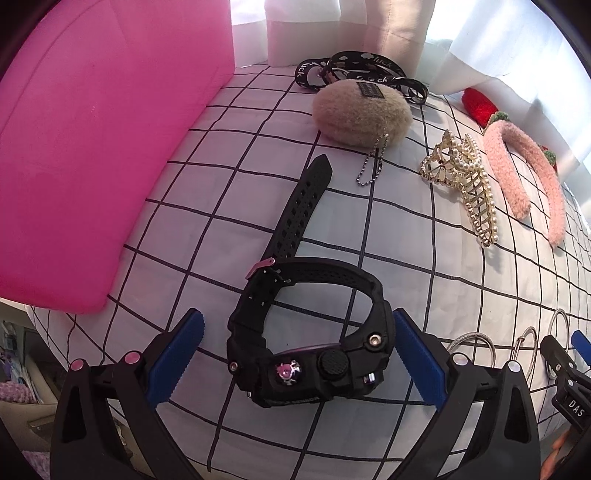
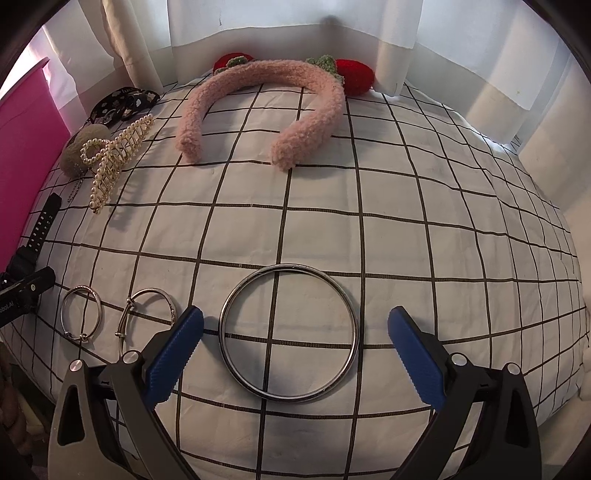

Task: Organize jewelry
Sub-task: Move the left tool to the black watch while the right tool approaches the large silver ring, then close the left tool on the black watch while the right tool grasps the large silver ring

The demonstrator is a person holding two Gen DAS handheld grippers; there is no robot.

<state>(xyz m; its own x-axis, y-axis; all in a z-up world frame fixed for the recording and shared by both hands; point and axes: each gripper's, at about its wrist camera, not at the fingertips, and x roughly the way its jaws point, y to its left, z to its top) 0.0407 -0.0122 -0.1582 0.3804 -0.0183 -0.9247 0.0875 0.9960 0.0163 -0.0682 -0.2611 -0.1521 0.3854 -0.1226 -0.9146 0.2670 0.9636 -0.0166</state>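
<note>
A black wristwatch [image 1: 314, 354] lies on the checked sheet, its strap stretching away. My left gripper [image 1: 297, 336] stands open around the watch case, one blue finger on each side, not touching. In the right wrist view a large silver bangle [image 2: 289, 333] lies flat between the open blue fingers of my right gripper [image 2: 295, 330]. Two smaller silver bangles [image 2: 81, 312] [image 2: 147, 314] lie to its left. The watch strap [image 2: 44, 221] shows at that view's left edge. The right gripper's tip [image 1: 569, 354] appears at the left wrist view's right edge.
A pink box [image 1: 92, 147] stands at the left. Further back lie a beige fluffy keychain [image 1: 360, 110], a black lanyard [image 1: 369, 72], a pearl hair claw [image 2: 114, 158], a pink fuzzy headband [image 2: 258, 99] with red strawberries [image 2: 354, 75], and white curtains [image 2: 295, 22].
</note>
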